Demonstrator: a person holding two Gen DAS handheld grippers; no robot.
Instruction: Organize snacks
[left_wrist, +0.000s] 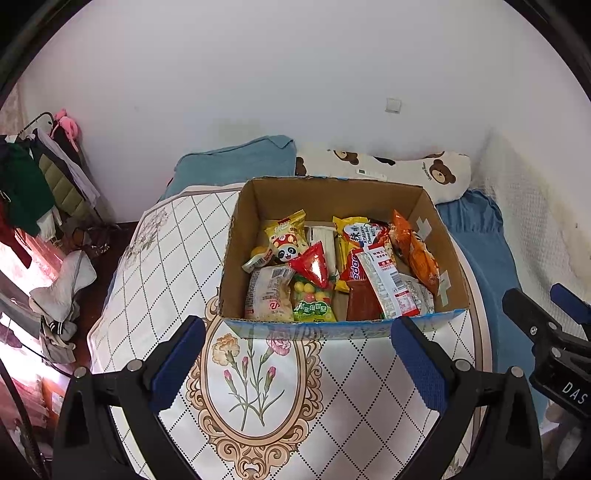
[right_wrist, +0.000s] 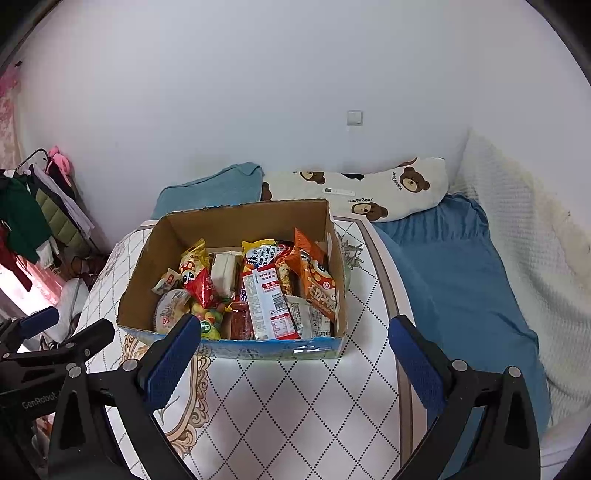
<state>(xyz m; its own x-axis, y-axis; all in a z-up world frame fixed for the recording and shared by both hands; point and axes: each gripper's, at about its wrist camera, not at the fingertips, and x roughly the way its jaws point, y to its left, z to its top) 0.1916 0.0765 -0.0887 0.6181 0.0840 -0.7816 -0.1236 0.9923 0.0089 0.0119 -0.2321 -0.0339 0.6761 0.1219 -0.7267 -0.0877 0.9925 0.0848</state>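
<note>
An open cardboard box (left_wrist: 325, 195) stands on a small table with a floral diamond-pattern cloth (left_wrist: 177, 258). It holds several snack packets, among them a red triangular packet (left_wrist: 314, 264), an orange packet (left_wrist: 417, 254) and a green candy bag (left_wrist: 312, 304). The box also shows in the right wrist view (right_wrist: 236, 221). My left gripper (left_wrist: 297, 347) is open and empty, just in front of the box's near wall. My right gripper (right_wrist: 293, 349) is open and empty, at the box's near wall and to its right. The right gripper shows at the right edge of the left wrist view (left_wrist: 546, 325).
The table stands on a bed with a blue sheet (right_wrist: 454, 288). A bear-print pillow (right_wrist: 391, 188) and a blue pillow (left_wrist: 236, 162) lie behind the box against a white wall. A clothes rack (left_wrist: 33, 177) stands at the left. A white blanket (right_wrist: 524, 229) lies at the right.
</note>
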